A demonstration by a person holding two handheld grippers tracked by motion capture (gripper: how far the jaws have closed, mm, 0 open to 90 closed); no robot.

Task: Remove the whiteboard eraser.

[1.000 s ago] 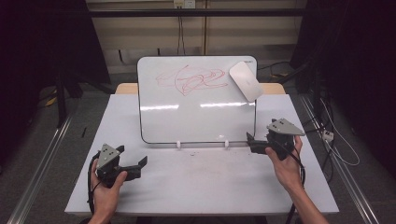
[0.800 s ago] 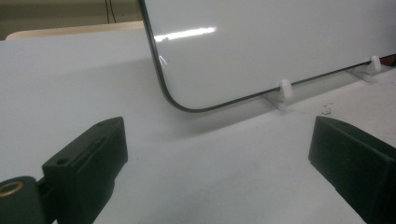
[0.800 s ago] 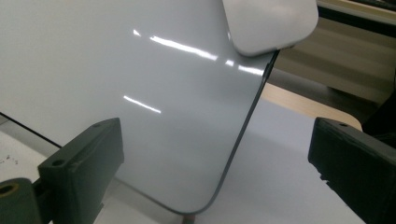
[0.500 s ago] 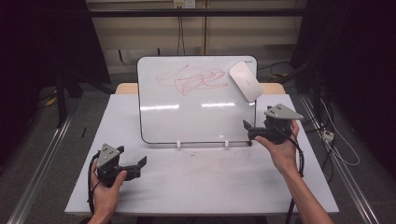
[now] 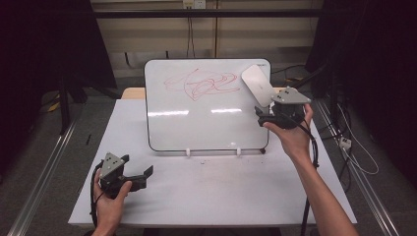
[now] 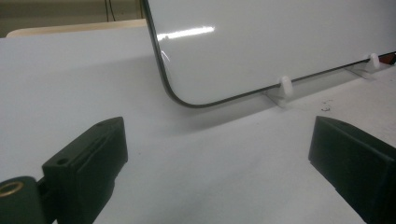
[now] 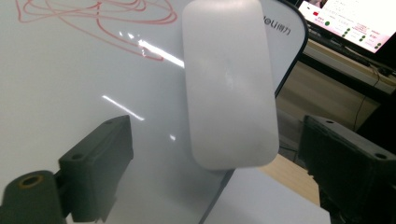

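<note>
A whiteboard (image 5: 206, 113) stands upright on the table (image 5: 211, 191), with red scribbles (image 5: 201, 83) across its upper part. A white oval eraser (image 5: 256, 84) clings to its top right corner; in the right gripper view the eraser (image 7: 229, 84) sits just ahead, between the two black jaws. My right gripper (image 5: 260, 116) is raised beside the board's right edge, open, just below the eraser. My left gripper (image 5: 140, 172) rests low at the table's front left, open and empty. Its own view shows the whiteboard's lower corner (image 6: 187, 100) and white feet (image 6: 286, 86).
A wooden surface (image 5: 133, 92) peeks out behind the board. Metal rails (image 5: 44, 172) run along both sides of the table. Cables (image 5: 354, 152) lie on the floor at right. A lit screen (image 7: 359, 23) shows beyond the board in the right gripper view.
My right gripper has risen from the table's right side up and back towards the eraser at the board's top right. The left gripper has stayed put.
</note>
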